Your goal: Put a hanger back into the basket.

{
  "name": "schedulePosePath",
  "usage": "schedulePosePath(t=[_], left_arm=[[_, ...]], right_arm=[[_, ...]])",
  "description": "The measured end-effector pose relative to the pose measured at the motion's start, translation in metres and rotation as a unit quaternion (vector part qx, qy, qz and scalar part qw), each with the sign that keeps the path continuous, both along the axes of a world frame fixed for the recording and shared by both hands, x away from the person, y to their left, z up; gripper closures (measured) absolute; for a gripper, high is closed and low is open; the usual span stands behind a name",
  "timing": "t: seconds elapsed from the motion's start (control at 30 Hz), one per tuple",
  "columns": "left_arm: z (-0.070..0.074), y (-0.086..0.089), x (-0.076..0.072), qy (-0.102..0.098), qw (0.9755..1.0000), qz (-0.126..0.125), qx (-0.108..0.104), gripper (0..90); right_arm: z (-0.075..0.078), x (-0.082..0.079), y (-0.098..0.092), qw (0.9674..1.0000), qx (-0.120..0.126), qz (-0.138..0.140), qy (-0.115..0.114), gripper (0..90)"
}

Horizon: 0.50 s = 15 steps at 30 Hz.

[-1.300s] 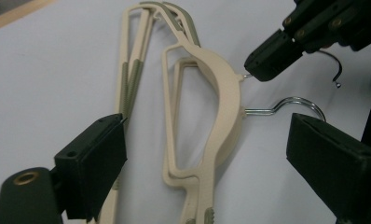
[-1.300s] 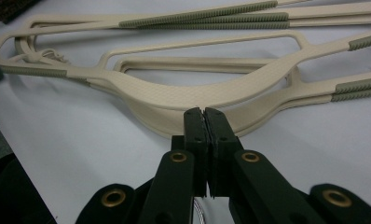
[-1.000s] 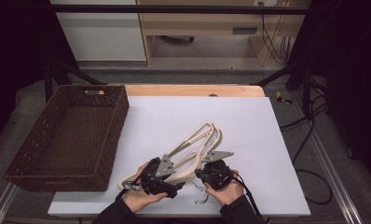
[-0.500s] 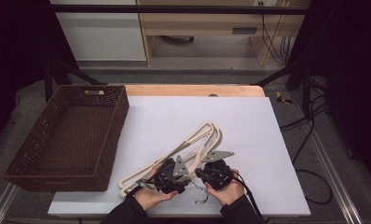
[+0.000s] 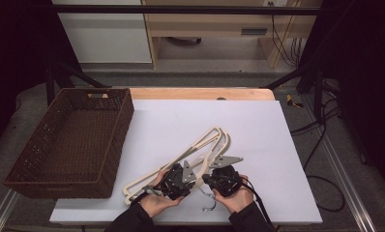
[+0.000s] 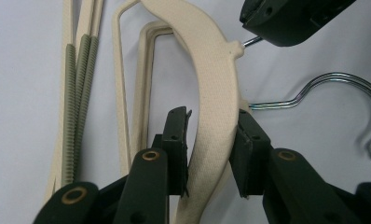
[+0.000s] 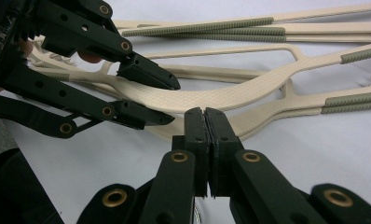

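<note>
Several cream plastic hangers (image 5: 207, 145) lie stacked on the white table (image 5: 258, 130). My left gripper (image 6: 210, 140) straddles the curved shoulder of the top hanger (image 6: 216, 79). Its jaws have just been closing, and both pads (image 6: 176, 149) now touch the shoulder's edges. From the right gripper view, the left gripper (image 7: 172, 102) clamps that same arm. My right gripper (image 7: 204, 121) is shut, with its pads tight together. In the left gripper view, the top hanger's metal hook stem (image 6: 251, 42) runs into the right gripper (image 6: 291, 18). Both grippers (image 5: 195, 176) (image 5: 210, 180) sit side by side near the table's front edge.
A brown wicker basket (image 5: 113, 145) stands on the left of the table with nothing in it. A second chrome hook (image 6: 337, 91) lies loose on the table beside the grippers. Cables trail on the floor at the right (image 5: 321, 145).
My left gripper has edged right towards the right gripper, and its jaws have narrowed onto the hanger's shoulder. The right gripper has stayed where it was.
</note>
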<state>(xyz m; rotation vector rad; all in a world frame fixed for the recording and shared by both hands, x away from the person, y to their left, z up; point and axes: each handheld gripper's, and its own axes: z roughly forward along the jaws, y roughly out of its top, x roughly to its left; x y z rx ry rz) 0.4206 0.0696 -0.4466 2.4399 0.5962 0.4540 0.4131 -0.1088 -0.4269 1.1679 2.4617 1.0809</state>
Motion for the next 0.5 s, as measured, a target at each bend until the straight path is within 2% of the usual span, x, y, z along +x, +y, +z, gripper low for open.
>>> schedulePosePath(t=[0.1,0.13,0.2,0.23,0.3,0.5], left_arm=[[0.0001,-0.0009,-0.0009,-0.006,1.0000,-0.003,0.007,70.9],[-0.0003,-0.0019,-0.0025,-0.016,0.9998,-0.007,0.013,71.4],[0.0017,-0.0016,-0.0028,-0.013,0.9997,-0.012,0.019,72.2],[0.0017,-0.0016,-0.0028,-0.013,0.9997,-0.012,0.019,72.5],[0.0016,-0.0013,-0.0028,-0.012,0.9997,-0.014,0.015,72.8],[0.0028,-0.0010,-0.0031,-0.012,0.9994,-0.021,0.024,74.1]], right_arm=[[0.0003,-0.0001,0.0002,1.0000,-0.001,0.001,0.001,88.7],[-0.0007,0.0001,0.0001,1.0000,-0.004,0.005,-0.007,88.5],[-0.0014,0.0003,-0.0004,0.9997,-0.009,0.014,-0.015,88.4],[-0.0007,-0.0007,0.0008,0.9999,-0.009,0.007,-0.012,88.4],[-0.0014,0.0002,-0.0004,0.9995,-0.010,0.020,-0.021,88.4],[-0.0006,0.0000,-0.0010,0.9994,-0.010,0.024,-0.023,85.6]])
